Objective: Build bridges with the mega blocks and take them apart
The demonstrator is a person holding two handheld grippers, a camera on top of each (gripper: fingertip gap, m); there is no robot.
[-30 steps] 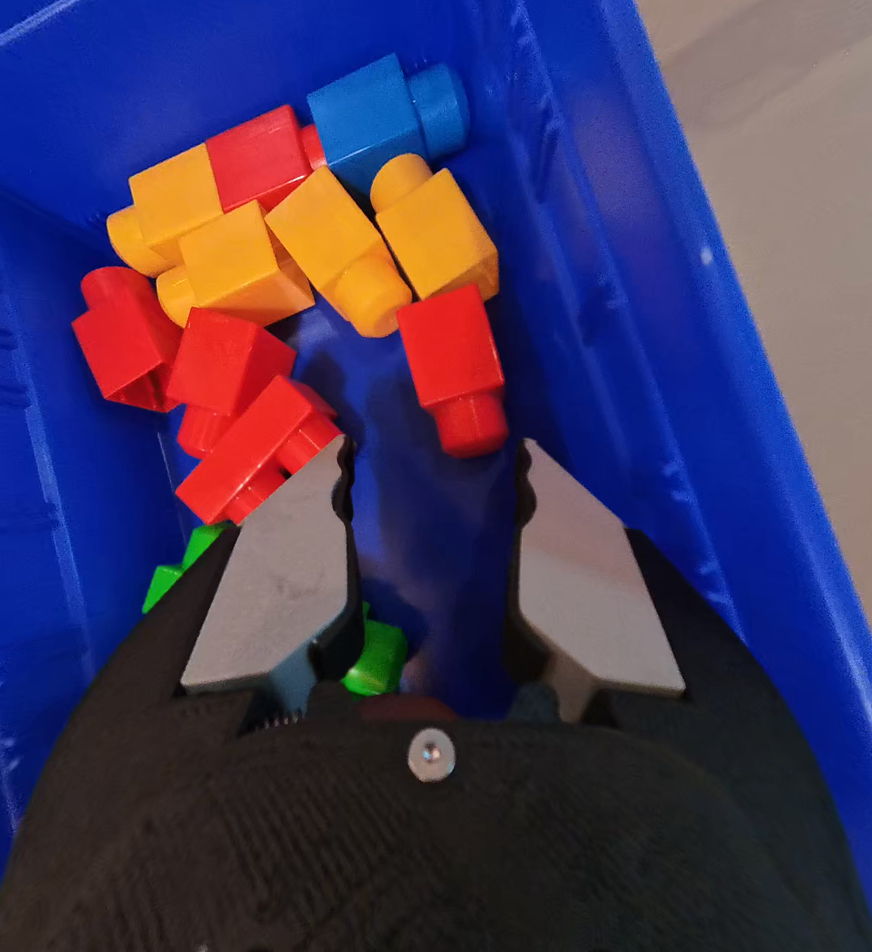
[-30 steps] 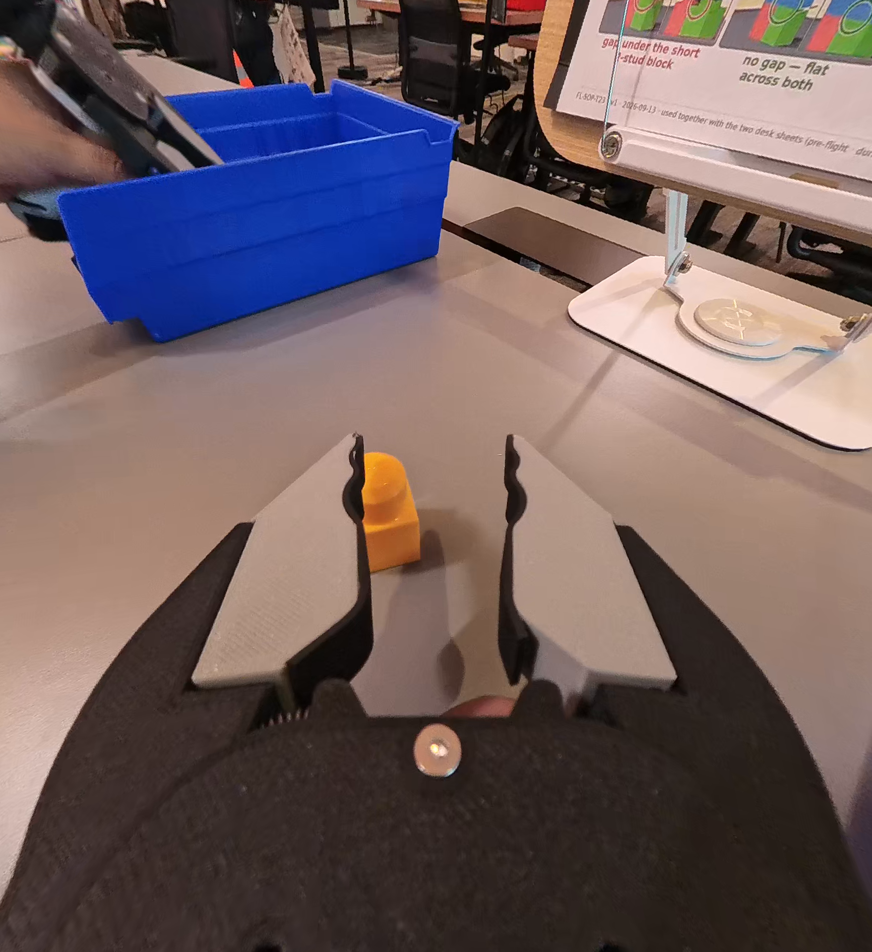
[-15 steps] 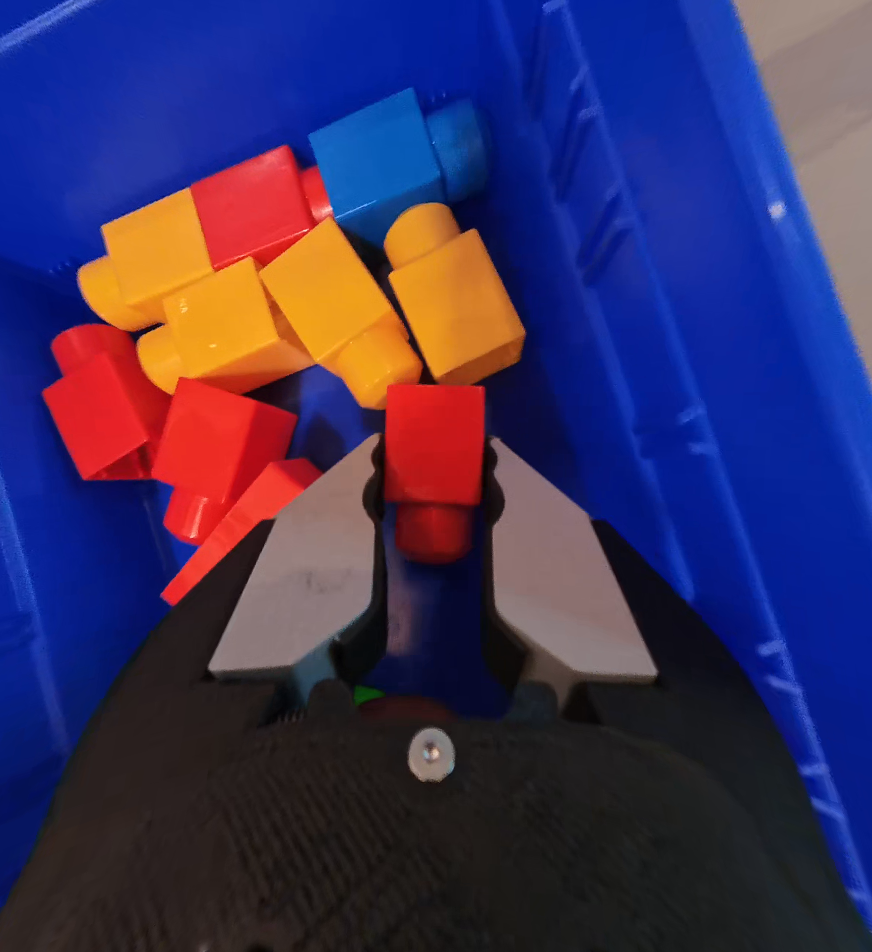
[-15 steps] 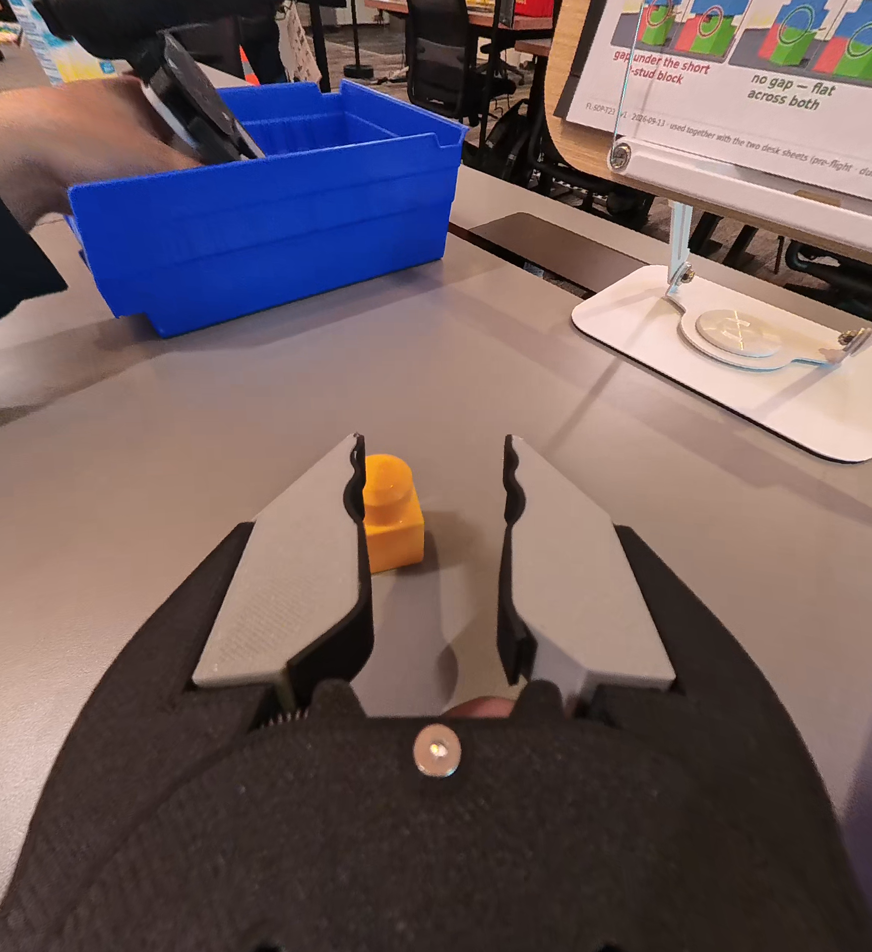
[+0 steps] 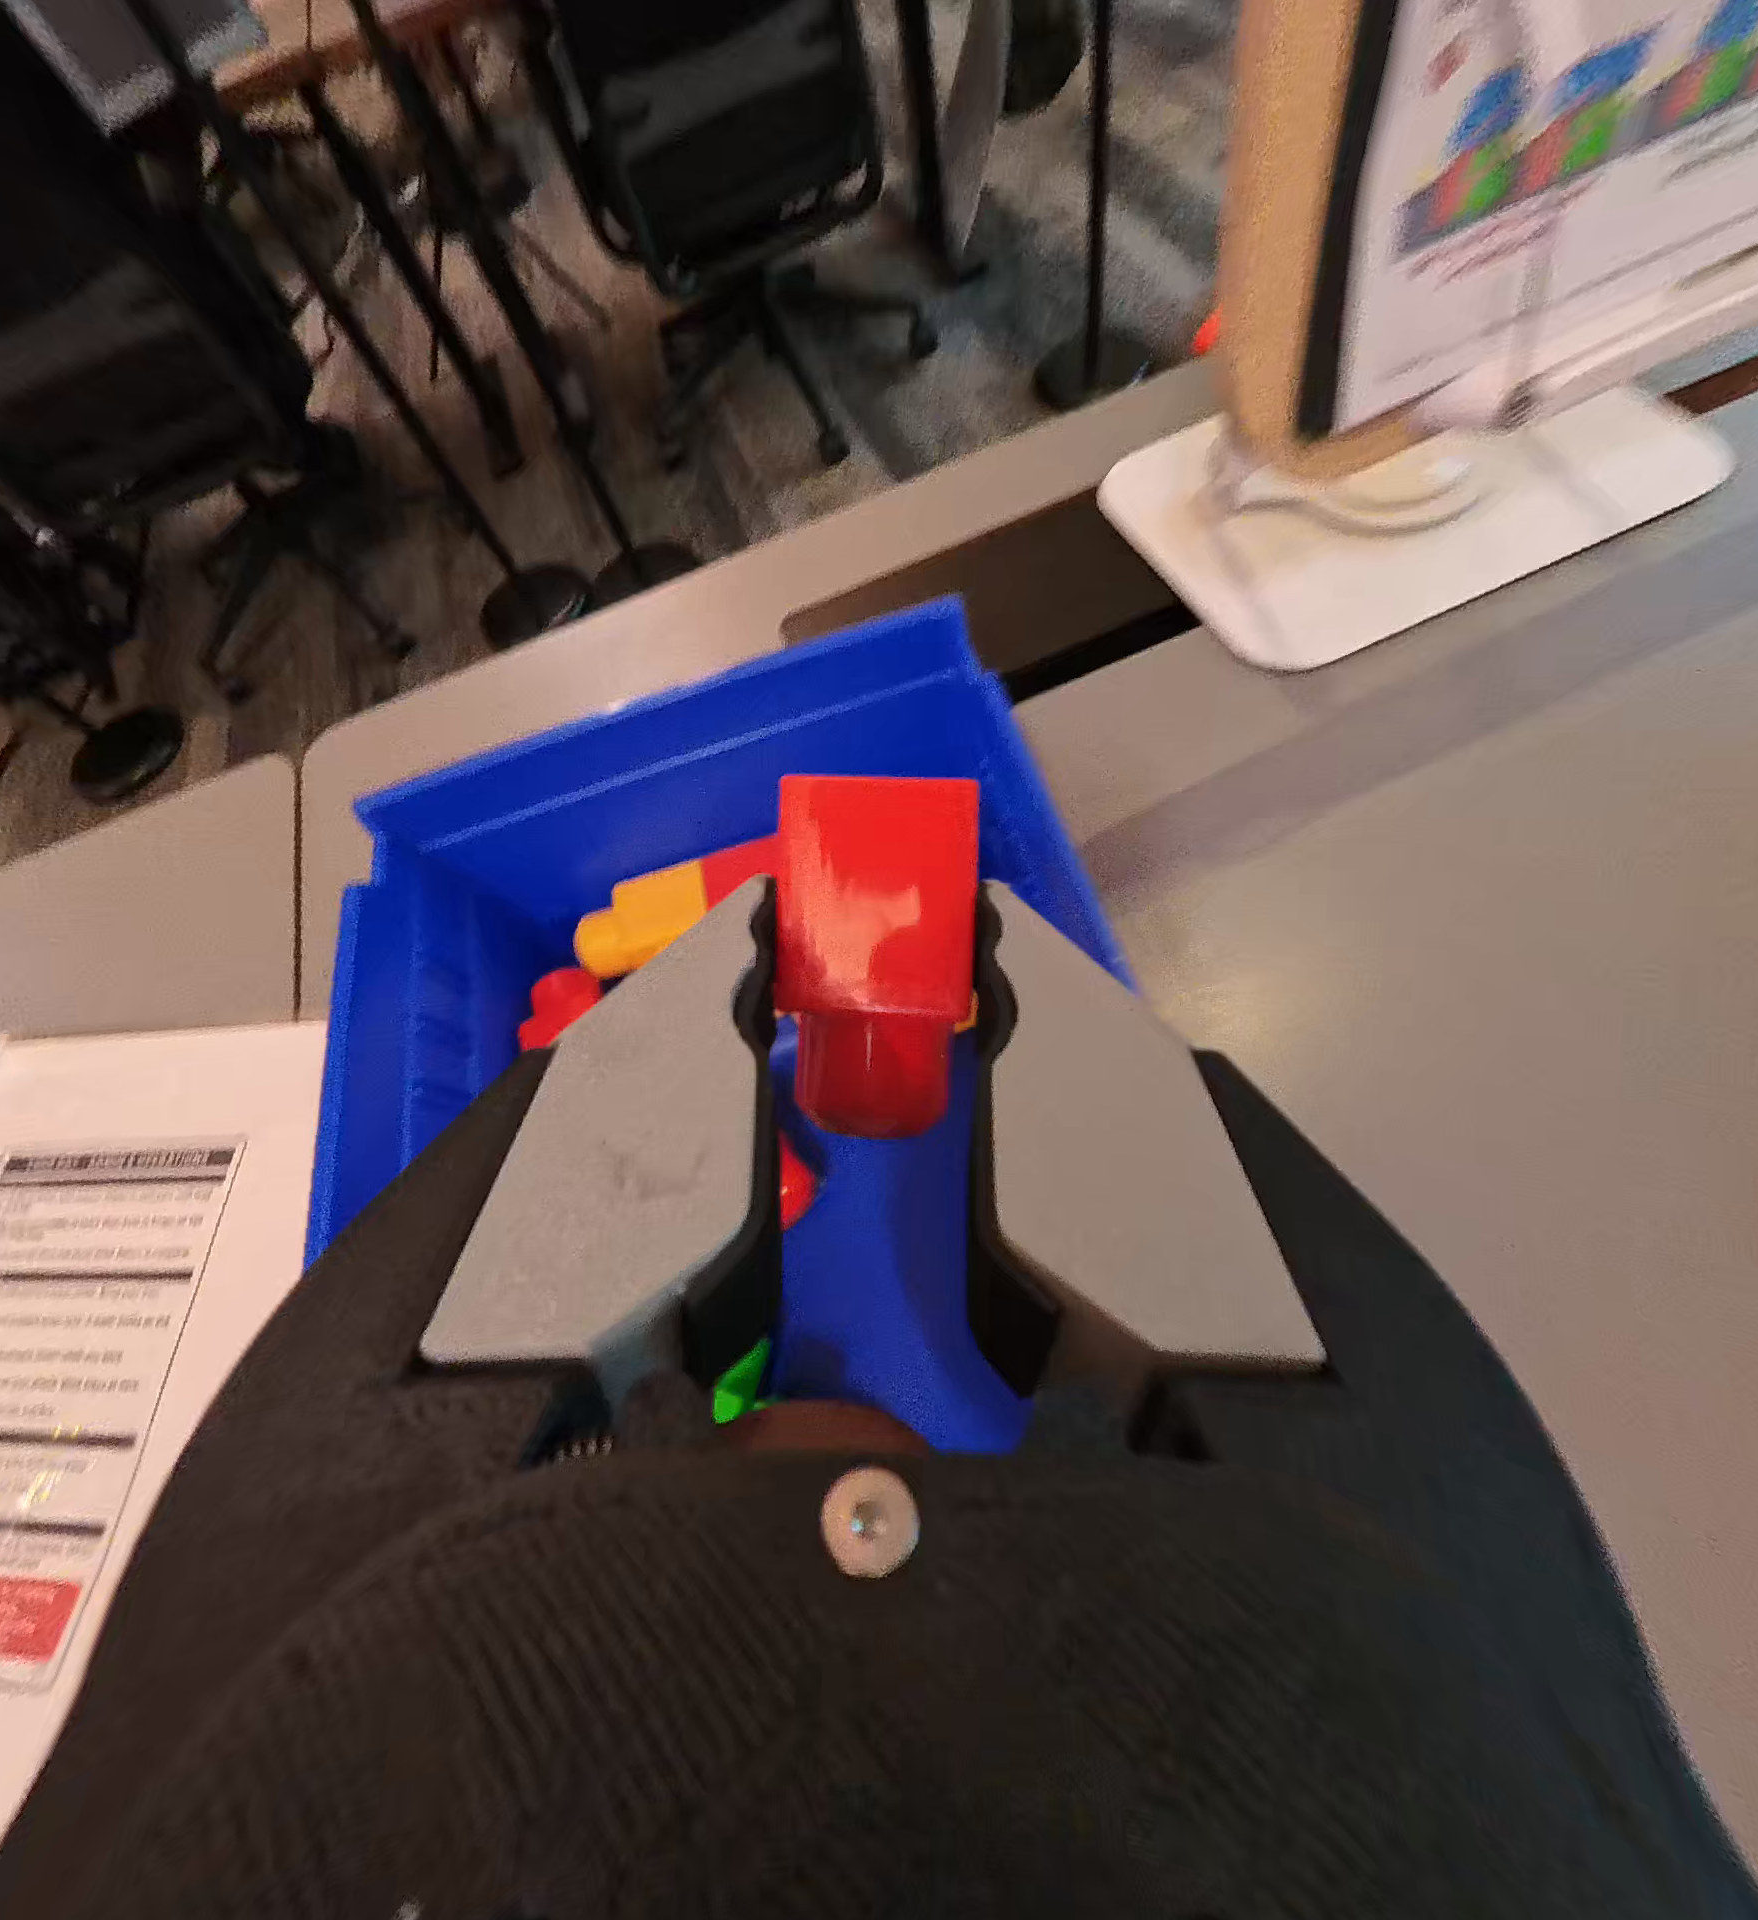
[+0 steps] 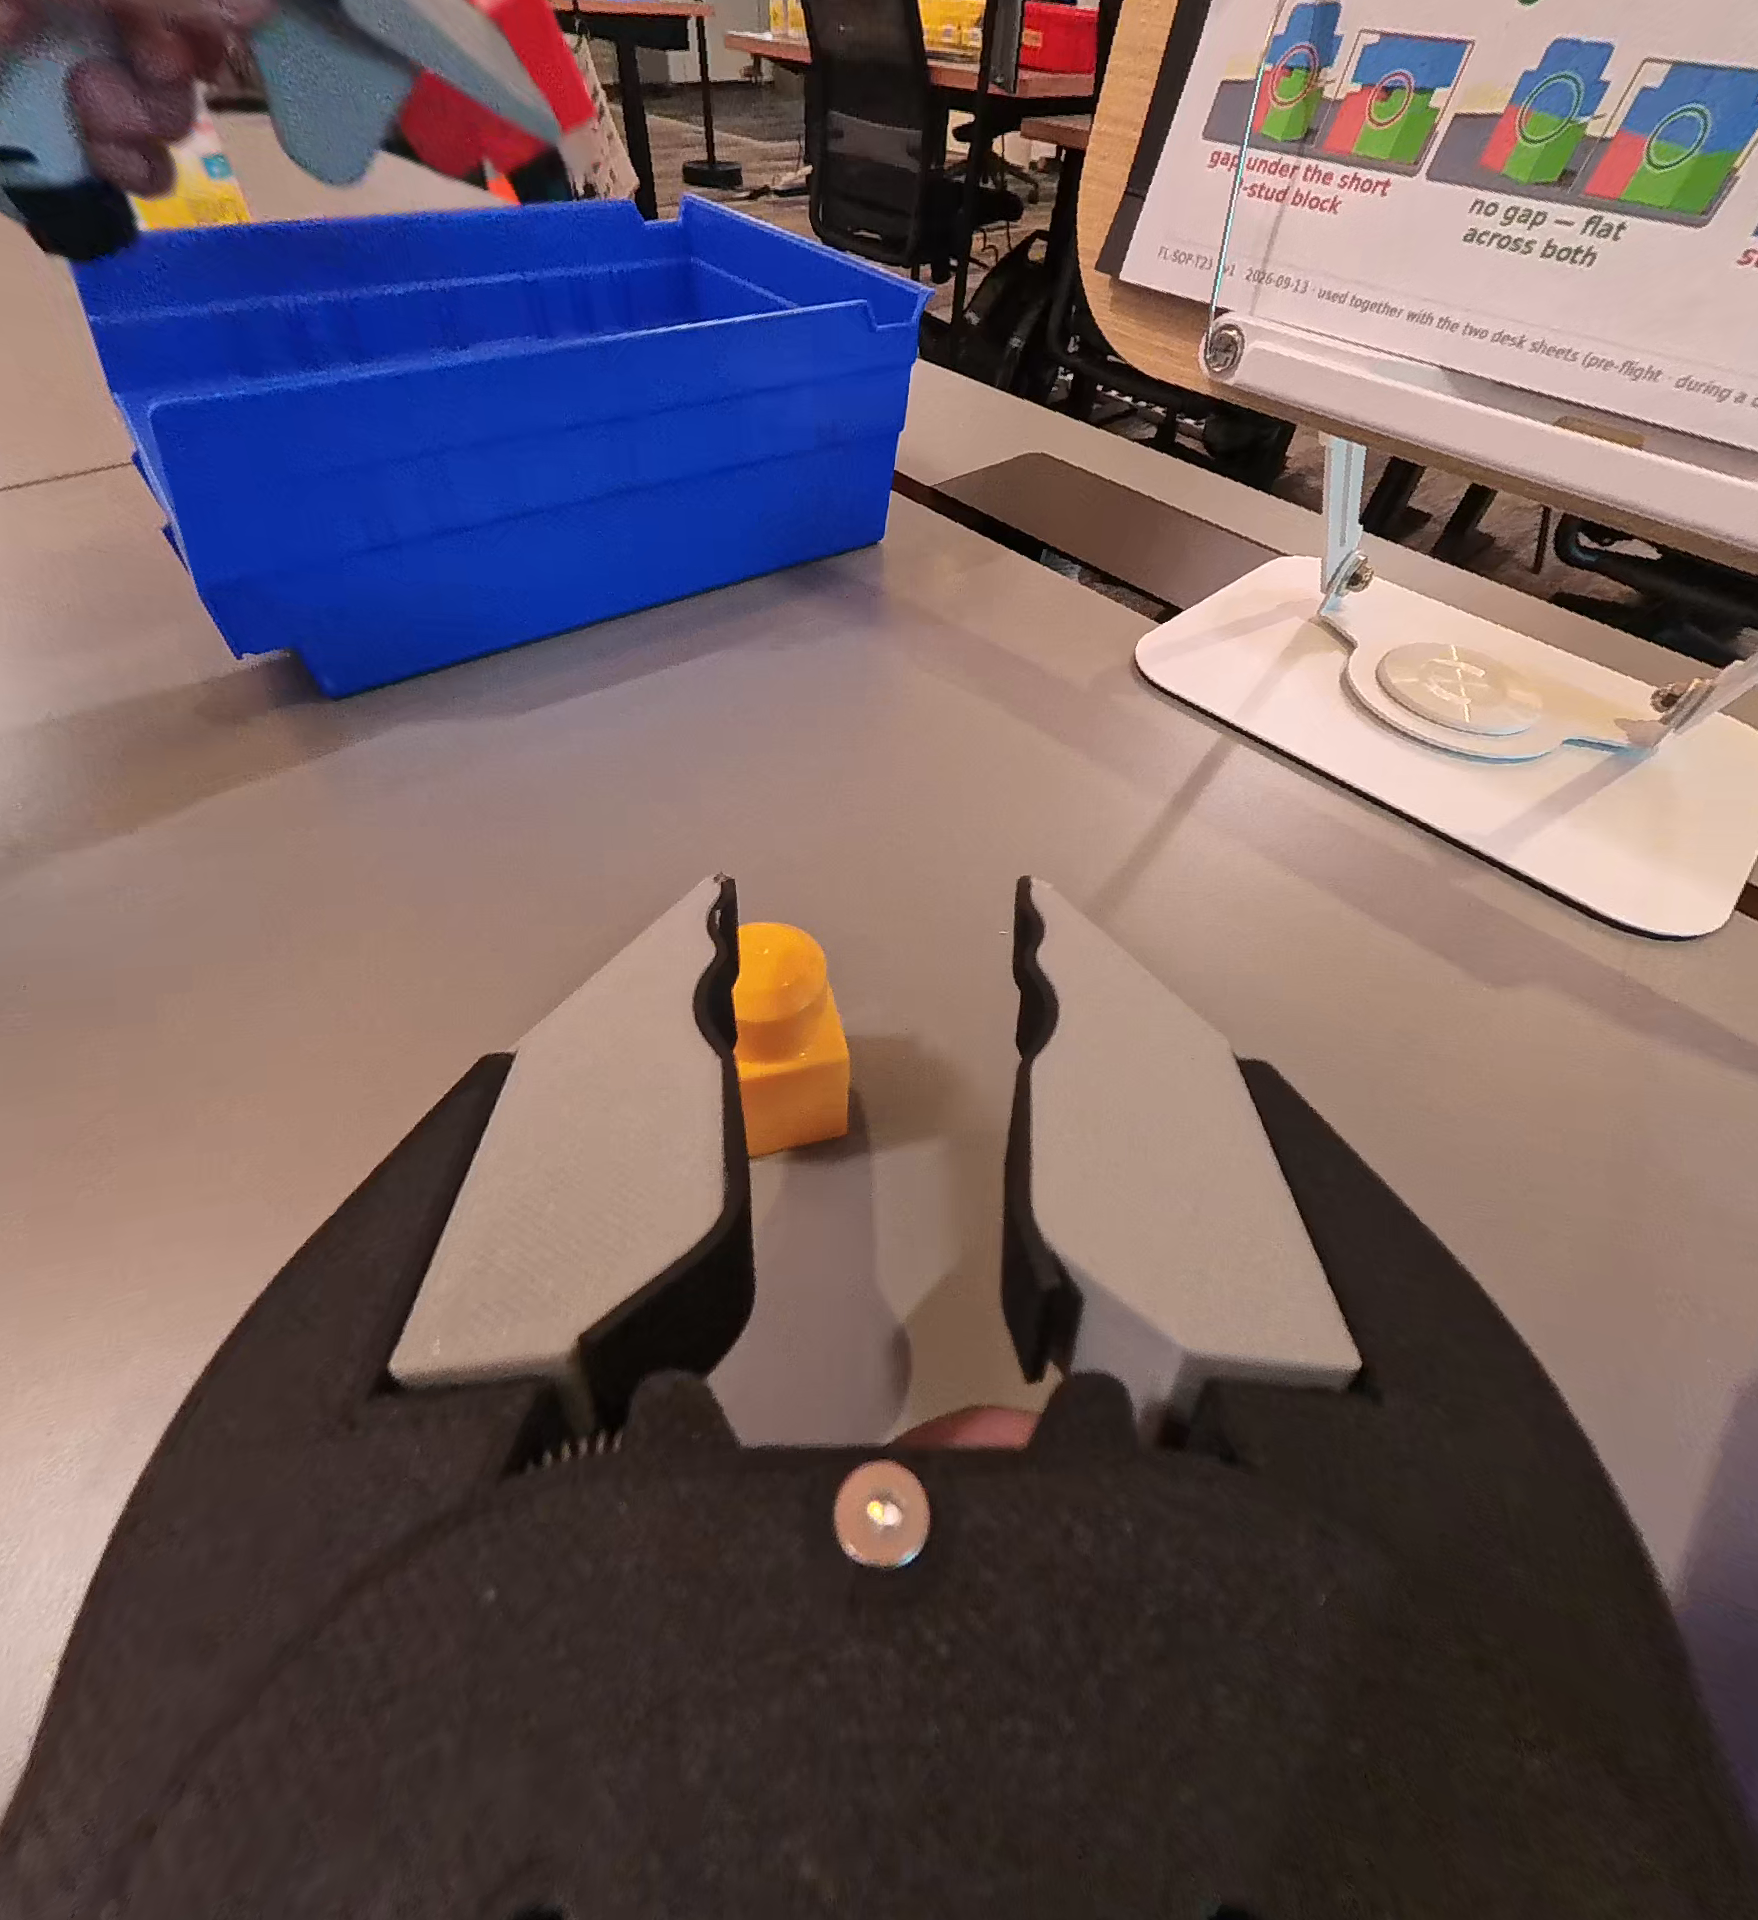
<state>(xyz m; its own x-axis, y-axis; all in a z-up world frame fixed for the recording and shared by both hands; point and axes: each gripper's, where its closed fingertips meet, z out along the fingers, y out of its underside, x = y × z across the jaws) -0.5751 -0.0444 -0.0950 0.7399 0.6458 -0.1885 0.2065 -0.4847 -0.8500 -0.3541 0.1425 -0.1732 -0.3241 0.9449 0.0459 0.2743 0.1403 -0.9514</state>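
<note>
The jaws of the left gripper (image 5: 873, 940) are clamped on a red block (image 5: 875, 914) above the blue bin (image 5: 646, 790), the right gripper's (image 6: 870, 935) are spread beside one orange block (image 6: 787, 1049) on the counter (image 6: 1270, 1039); no bridge is built yet.

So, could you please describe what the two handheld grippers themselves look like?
The left gripper and right gripper match: a broad black textured body, two flat grey wedge-shaped fingers with black wavy inner pads, and a silver screw at the centre. No cables or sleeves are visible.
</note>
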